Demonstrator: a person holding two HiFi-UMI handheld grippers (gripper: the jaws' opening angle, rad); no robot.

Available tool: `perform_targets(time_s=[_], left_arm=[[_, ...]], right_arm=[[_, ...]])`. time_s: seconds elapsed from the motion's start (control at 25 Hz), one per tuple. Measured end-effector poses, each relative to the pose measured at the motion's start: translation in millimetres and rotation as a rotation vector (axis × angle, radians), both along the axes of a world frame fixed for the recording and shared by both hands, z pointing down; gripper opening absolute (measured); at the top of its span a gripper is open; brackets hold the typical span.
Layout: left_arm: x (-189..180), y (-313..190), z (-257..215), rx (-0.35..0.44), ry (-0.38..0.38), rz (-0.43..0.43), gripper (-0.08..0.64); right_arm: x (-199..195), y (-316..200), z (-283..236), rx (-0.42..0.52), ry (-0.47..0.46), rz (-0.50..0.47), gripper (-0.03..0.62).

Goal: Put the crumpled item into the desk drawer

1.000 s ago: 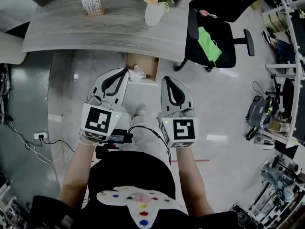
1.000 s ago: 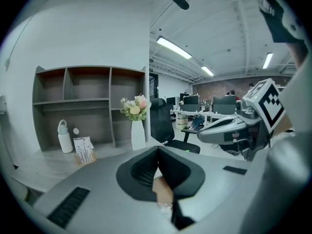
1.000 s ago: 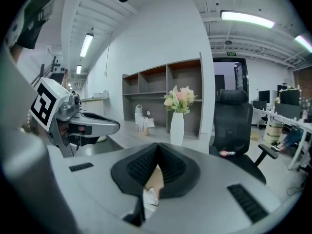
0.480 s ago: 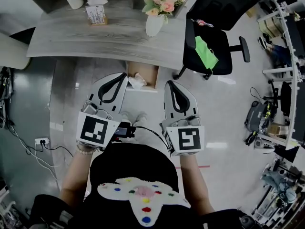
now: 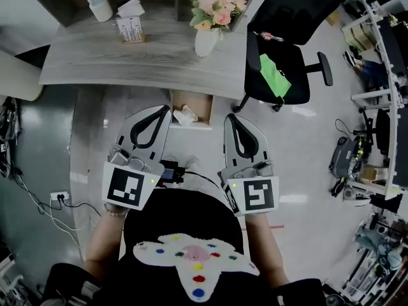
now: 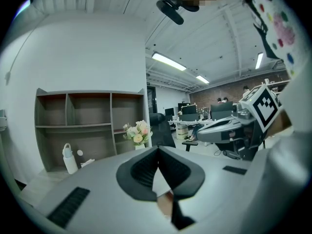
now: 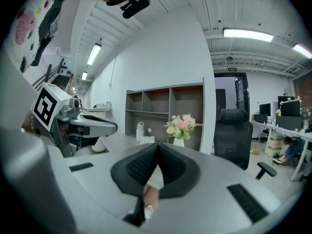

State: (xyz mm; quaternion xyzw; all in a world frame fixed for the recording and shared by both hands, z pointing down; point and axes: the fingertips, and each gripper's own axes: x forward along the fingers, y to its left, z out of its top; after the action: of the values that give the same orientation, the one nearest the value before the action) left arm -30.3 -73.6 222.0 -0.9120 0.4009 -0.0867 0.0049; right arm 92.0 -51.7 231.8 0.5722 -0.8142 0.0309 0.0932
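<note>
A white crumpled item (image 5: 185,115) lies in the open wooden drawer (image 5: 203,102) that sticks out under the front edge of the grey desk (image 5: 127,62). My left gripper (image 5: 166,109) is held in the air in front of me, shut and empty, its tip just left of the drawer in the head view. Beside it, my right gripper (image 5: 228,117) is also shut with nothing in it, its tip right of the drawer. In the left gripper view the black pads (image 6: 146,169) meet, and they meet likewise (image 7: 168,165) in the right gripper view.
On the desk stand a vase of flowers (image 5: 212,14), a tissue box (image 5: 130,25) and a white bottle (image 5: 99,4). A black office chair (image 5: 280,65) with a green item on it is right of the desk. Cables (image 5: 38,196) lie on the floor at the left.
Both grippers have risen closer to the head camera and stayed shut. More of the desk and drawer shows ahead of them now.
</note>
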Motion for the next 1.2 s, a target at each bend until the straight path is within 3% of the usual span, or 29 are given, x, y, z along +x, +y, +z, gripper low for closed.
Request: perform_targets(time_s=[1.2], left_arm=[[3.4, 9.7, 4.7, 0.006, 0.002, 0.037, 0.012]], right_arm=[[-4.9, 8.1, -3.2, 0.005, 0.023, -0.015, 0.003]])
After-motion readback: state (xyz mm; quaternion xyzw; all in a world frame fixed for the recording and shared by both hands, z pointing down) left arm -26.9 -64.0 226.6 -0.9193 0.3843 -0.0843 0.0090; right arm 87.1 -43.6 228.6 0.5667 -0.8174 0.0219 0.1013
